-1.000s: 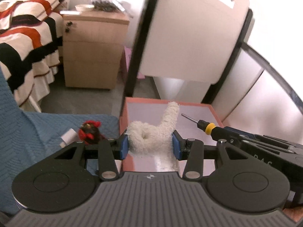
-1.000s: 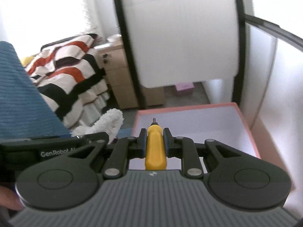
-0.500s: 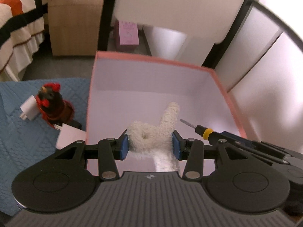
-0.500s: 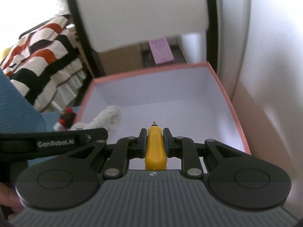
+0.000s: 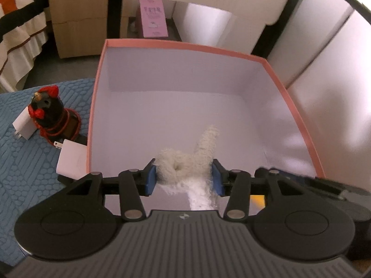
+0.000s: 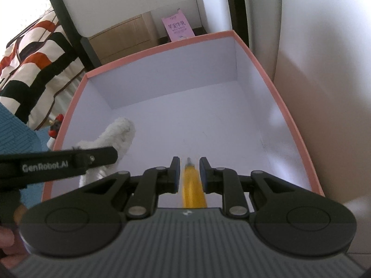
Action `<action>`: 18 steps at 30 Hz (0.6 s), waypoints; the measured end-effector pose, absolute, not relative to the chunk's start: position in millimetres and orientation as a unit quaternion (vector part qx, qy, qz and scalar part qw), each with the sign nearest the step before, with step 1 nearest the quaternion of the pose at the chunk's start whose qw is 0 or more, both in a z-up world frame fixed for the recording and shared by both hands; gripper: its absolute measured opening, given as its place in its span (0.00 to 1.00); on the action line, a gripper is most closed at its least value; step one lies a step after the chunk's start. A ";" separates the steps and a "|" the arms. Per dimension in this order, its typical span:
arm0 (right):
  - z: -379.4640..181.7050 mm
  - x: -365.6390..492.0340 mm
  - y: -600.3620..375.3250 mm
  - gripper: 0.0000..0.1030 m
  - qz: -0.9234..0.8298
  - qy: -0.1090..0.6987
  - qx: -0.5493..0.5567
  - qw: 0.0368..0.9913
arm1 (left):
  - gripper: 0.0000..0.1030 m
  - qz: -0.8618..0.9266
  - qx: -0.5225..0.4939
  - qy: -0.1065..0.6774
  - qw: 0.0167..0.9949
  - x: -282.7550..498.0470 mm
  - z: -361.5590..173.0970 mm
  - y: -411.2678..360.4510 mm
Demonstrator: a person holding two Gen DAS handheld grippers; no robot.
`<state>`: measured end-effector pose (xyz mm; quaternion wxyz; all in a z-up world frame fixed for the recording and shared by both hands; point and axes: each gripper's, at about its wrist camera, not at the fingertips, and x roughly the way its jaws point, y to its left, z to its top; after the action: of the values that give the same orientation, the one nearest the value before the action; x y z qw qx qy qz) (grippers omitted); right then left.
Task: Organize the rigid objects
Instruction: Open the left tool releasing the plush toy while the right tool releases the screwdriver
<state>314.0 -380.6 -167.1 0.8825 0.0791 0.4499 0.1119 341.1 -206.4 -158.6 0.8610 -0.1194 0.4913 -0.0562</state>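
- Left gripper [image 5: 183,177] clamping a fluffy white toy [image 5: 185,165] between its blue pads [image 5: 151,180], holding it over the near part of the pink-rimmed box [image 5: 185,46].
- Right gripper [image 6: 189,173] standing parted, pads clear of the yellow screwdriver [image 6: 193,191] on both sides; screwdriver blurring, so not telling whether dropping or already lying on the box floor.
- Hiding the screwdriver's rear end behind the right gripper's body; showing only a sliver of yellow under the left gripper's linkage in the left wrist view.
- Cutting off the lower part of the toy behind the left gripper's housing; making out little of its shape beyond a loop and one raised limb.
- Pointing both grippers down and forward into the box, side by side, left one crossing the right wrist view as a dark bar.
- Sitting outside the box's left wall, on blue cloth [image 5: 27,162]: a red-and-black figurine [image 5: 49,113] and two white chargers [image 5: 70,159], one partly hiding behind the figurine.
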 end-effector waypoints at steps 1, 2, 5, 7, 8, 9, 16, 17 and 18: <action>-165.5 313.7 -381.6 0.27 0.110 0.451 0.080 0.882 | 0.54 -0.059 -0.119 0.489 0.862 339.9 -156.9 -206.5; -164.1 316.1 -379.9 0.30 0.108 0.453 0.080 0.881 | 0.56 -0.059 -0.120 0.487 0.863 338.5 -154.2 -206.3; -156.6 314.2 -376.8 0.29 0.119 0.448 0.074 0.883 | 0.61 -0.061 -0.121 0.480 0.867 333.4 -143.1 -205.1; -149.1 309.5 -376.0 0.29 0.113 0.440 0.070 0.888 | 0.61 -0.063 -0.116 0.471 0.873 328.7 -133.2 -202.8; -145.1 306.8 -376.0 0.29 0.110 0.437 0.070 0.890 | 0.61 -0.061 -0.113 0.466 0.875 326.2 -127.7 -201.1; -141.3 304.5 -376.1 0.29 0.108 0.434 0.073 0.891 | 0.61 -0.061 -0.113 0.461 0.878 323.7 -121.8 -199.4; -103.9 284.6 -369.6 0.29 0.109 0.402 0.080 0.905 | 0.61 -0.058 -0.111 0.415 0.901 297.0 -72.4 -178.7; -97.0 280.6 -367.7 0.29 0.111 0.396 0.080 0.908 | 0.61 -0.058 -0.110 0.411 0.903 292.8 -66.3 -175.3; -90.2 277.5 -366.7 0.29 0.113 0.391 0.080 0.910 | 0.61 -0.059 -0.110 0.405 0.906 287.8 -60.8 -172.4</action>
<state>277.5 -366.7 -90.2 0.9100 0.0801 0.3909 0.1127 287.8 -172.4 -60.8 0.9059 -0.1097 0.4048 -0.0585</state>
